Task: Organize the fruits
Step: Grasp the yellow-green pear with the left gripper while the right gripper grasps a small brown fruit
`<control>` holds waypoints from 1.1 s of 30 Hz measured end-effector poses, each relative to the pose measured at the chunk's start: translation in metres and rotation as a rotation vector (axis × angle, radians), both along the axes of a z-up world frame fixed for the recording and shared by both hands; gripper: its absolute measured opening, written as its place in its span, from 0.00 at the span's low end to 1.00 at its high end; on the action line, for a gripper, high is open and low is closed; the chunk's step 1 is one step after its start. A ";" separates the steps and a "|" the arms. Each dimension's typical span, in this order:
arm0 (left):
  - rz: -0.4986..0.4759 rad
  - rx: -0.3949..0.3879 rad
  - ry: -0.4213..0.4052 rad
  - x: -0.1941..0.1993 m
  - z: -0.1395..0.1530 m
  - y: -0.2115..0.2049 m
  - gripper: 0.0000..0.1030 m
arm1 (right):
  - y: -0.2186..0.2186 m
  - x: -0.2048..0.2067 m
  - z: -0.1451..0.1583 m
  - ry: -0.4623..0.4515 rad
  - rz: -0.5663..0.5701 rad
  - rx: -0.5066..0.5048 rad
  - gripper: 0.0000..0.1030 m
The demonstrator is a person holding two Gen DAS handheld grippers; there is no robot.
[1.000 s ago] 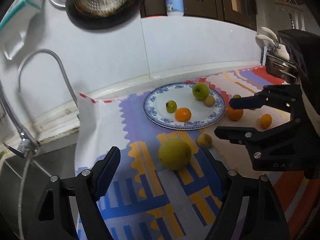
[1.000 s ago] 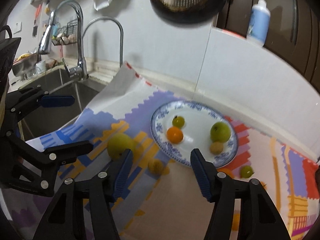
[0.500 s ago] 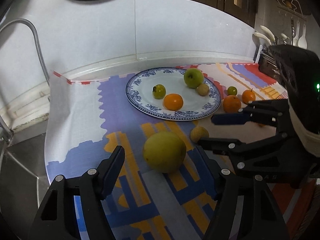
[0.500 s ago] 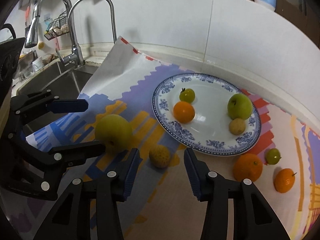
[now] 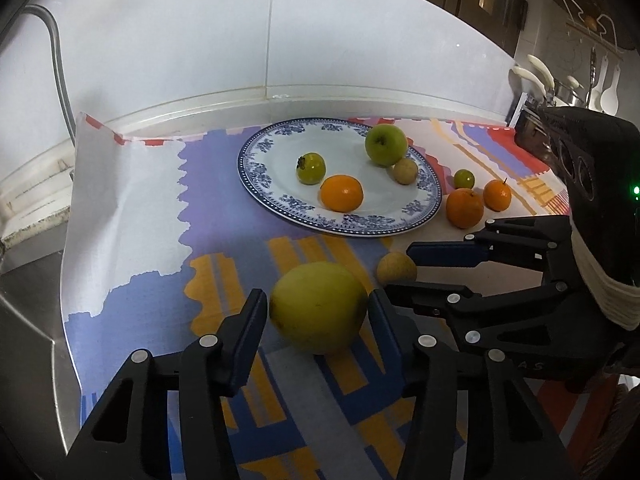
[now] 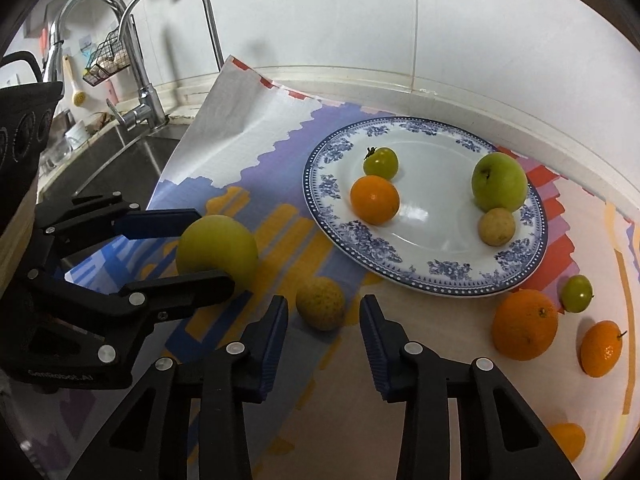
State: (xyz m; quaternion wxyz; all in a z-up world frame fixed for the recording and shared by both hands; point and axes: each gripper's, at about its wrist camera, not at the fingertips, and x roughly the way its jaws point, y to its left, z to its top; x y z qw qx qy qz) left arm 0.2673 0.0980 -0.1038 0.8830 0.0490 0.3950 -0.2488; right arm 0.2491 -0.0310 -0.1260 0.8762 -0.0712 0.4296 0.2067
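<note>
The left gripper (image 5: 318,308) is closing around a large yellow-green fruit (image 5: 319,307) that sits on the patterned cloth (image 5: 152,216) covering the counter; the fruit fills most of the space between the two blue-padded fingers, the right pad looks to be at its skin, and a thin gap shows at the left pad, so no firm grip can be told. Just beside it, the right gripper (image 6: 323,322) is also closing, its fingers set to either side of a small tan round fruit (image 6: 320,303) with clear gaps on both sides, so nothing is held. Both fruits lie on the cloth near the front edge of a blue-and-white plate (image 6: 448,276), close together but apart. On the plate rest a small green fruit with a dark calyx (image 6: 380,163), an orange one (image 6: 375,199), a green apple (image 6: 499,181) and, touching the apple, another small tan fruit (image 6: 497,226). Off the plate's right edge, on the cloth, lie a large orange (image 6: 525,325), a small green fruit (image 6: 576,293) and a small orange fruit with a stem (image 6: 601,348). At the counter's left end a curved faucet (image 6: 140,60) rises over a steel sink (image 6: 116,168), and a white tiled wall (image 5: 180,40) runs along the back edge.
</note>
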 end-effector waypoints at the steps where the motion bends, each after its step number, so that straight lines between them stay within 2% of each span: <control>1: -0.001 0.002 0.000 0.000 0.000 0.000 0.49 | 0.000 0.001 0.000 0.004 0.001 0.002 0.35; 5: 0.006 0.005 -0.001 -0.001 0.000 -0.001 0.49 | -0.001 0.001 -0.001 0.017 0.004 0.015 0.27; 21: 0.079 0.000 -0.025 -0.011 0.013 -0.002 0.47 | -0.009 -0.009 0.015 -0.024 -0.019 0.031 0.26; 22: 0.084 -0.002 -0.028 -0.013 0.015 -0.002 0.46 | -0.010 -0.011 0.016 -0.029 -0.022 0.033 0.26; 23: 0.095 -0.005 -0.036 -0.015 0.018 -0.003 0.42 | -0.010 -0.012 0.018 -0.033 -0.025 0.035 0.26; 26: 0.108 -0.010 -0.038 -0.020 0.023 -0.004 0.41 | -0.015 -0.018 0.025 -0.049 -0.035 0.044 0.26; 31: 0.115 -0.004 -0.006 -0.023 0.015 -0.010 0.41 | -0.022 -0.025 0.030 -0.063 -0.049 0.047 0.26; 33: 0.121 0.005 -0.020 -0.028 0.016 -0.012 0.41 | -0.024 -0.028 0.032 -0.066 -0.055 0.047 0.26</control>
